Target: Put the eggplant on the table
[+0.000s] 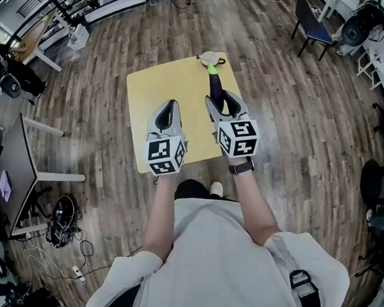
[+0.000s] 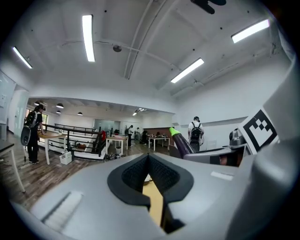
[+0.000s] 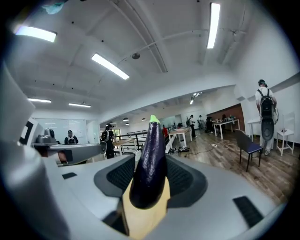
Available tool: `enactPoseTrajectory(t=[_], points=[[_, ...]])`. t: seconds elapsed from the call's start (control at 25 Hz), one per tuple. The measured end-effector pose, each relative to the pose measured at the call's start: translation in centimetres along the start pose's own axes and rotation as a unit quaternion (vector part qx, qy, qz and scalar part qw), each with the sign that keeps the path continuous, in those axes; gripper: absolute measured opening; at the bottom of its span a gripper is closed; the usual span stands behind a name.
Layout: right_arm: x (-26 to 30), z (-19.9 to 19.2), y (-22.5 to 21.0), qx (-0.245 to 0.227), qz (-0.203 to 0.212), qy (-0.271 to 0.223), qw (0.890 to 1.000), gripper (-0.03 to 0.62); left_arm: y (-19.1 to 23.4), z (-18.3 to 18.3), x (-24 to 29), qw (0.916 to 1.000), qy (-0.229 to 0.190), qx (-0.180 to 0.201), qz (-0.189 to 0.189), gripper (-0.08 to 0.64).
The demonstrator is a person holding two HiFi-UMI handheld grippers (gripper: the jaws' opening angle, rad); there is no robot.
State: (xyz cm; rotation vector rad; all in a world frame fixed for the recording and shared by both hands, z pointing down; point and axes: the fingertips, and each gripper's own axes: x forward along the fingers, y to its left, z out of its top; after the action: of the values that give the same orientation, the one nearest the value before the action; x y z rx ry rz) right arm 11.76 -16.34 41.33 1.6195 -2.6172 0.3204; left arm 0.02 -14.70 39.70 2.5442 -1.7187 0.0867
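A dark purple eggplant with a green tip sticks out forward from my right gripper, which is shut on its thick end above the yellow table. In the right gripper view the eggplant rises between the black pads, tip pointing away, with the table below. My left gripper hovers beside it on the left, shut and empty. In the left gripper view its jaws meet at the tips, and the eggplant shows to the right.
A small pale bowl sits at the table's far edge, just beyond the eggplant's tip. Wooden floor surrounds the table. A blue chair stands at the back right, a grey desk at the left, and cables lie on the floor.
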Motion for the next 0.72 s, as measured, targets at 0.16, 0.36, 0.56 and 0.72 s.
enactPoseTrajectory(t=[0.16,0.36,0.56,0.72], points=[[2.8,-1.5,0.5,0.005,0.018,0.019,1.0,0.207,2.1,-1.3,1.2,0.9997,0.017,-0.004,0.017,0.009],[6.8,-3.0,0.4,-0.008,0.023,0.043,0.999,0.207,4.4,-2.3,3.7,0.9995,0.019,-0.007,0.025,0.009],[10.8,-5.1,-0.7,-0.012,0.008,0.071,0.997,0.207,6.8,-2.8,6.6,0.9993,0.024,-0.011,0.028,0.009],[14.3,-7.2,-1.3,-0.022,0.005,0.102,0.995,0.207,9.0,-3.8,9.0,0.9988,0.035,-0.019,0.028,0.009]])
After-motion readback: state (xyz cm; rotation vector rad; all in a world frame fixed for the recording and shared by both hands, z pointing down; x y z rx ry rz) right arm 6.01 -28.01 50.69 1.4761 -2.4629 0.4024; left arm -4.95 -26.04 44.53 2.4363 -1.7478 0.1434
